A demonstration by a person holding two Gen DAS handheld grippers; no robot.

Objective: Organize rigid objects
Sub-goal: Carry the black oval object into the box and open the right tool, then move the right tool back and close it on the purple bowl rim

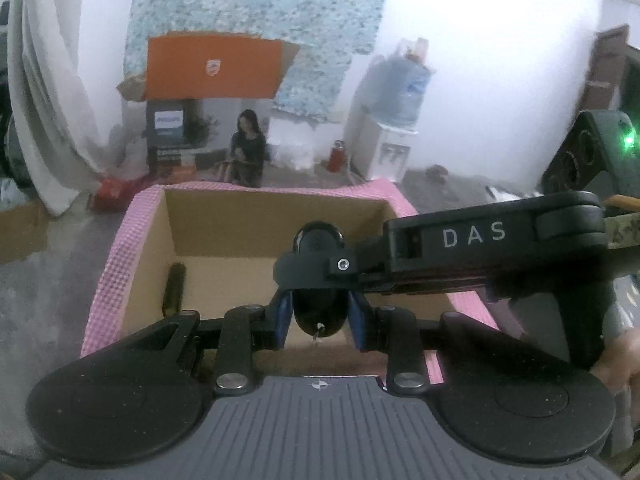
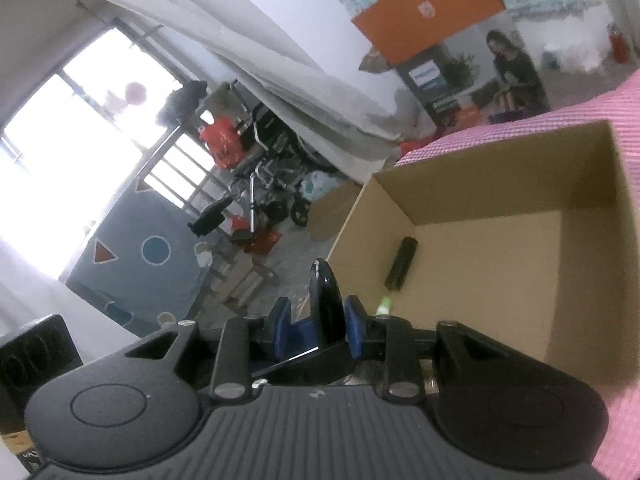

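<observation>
A glossy black oval object (image 1: 319,308) hangs above an open cardboard box (image 1: 276,204) that stands on a pink checked cloth (image 1: 110,264). My left gripper (image 1: 319,320) is shut on its lower end. My right gripper (image 1: 320,268) reaches in from the right and is shut on its upper part. In the right wrist view the same black object (image 2: 326,300) stands edge-on between my right gripper's (image 2: 316,324) blue pads, over the box's near left corner. A dark cylinder (image 2: 401,263) lies on the box floor (image 2: 500,280); it also shows in the left wrist view (image 1: 175,286).
An orange-lidded printed carton (image 1: 212,120) and a water dispenser (image 1: 390,120) stand against the far wall. A wheelchair (image 2: 272,176) and clutter sit by the window at the left. The pink cloth (image 2: 624,420) surrounds the box.
</observation>
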